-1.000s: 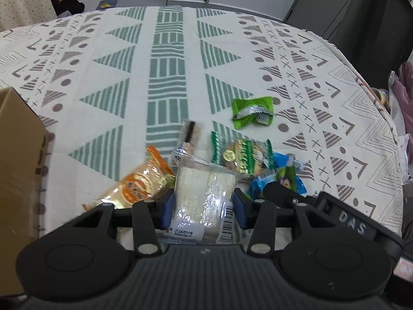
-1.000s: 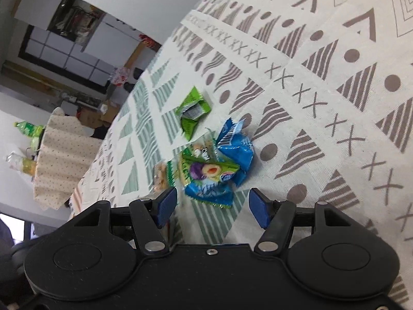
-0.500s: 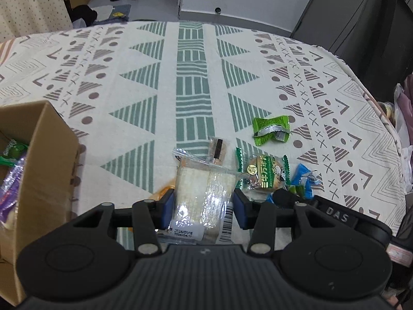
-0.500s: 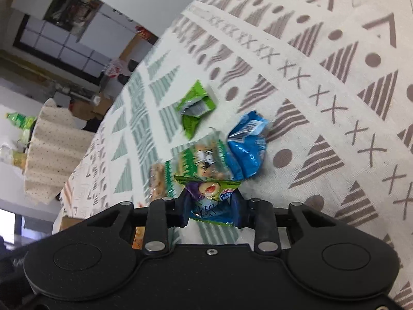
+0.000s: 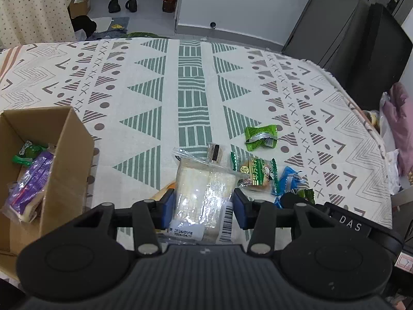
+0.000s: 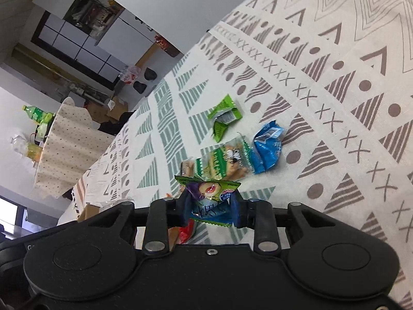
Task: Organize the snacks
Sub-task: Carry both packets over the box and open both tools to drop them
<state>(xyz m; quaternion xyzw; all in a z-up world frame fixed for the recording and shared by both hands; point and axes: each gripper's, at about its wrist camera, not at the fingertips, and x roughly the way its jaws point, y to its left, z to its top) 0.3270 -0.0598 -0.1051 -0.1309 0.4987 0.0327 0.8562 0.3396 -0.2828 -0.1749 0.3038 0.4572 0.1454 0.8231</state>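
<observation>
Wide bare stretch of tablecloth [image 5: 144, 77] across the far and middle table, open to pass over. Cardboard box [image 5: 64, 155] standing at the near left, open on top, its tall wall between its inside and the bare cloth; purple pack [image 5: 31, 183] and green pack [image 5: 25, 152] already lying inside, some room beside them. Near right crowded: green wrapper [image 5: 261, 137] alone a little farther out, striped biscuit pack [image 5: 254, 173] and blue wrapper [image 5: 289, 180] close together, narrow gaps between. Black chair [image 5: 366, 51] past the far right table edge.
</observation>
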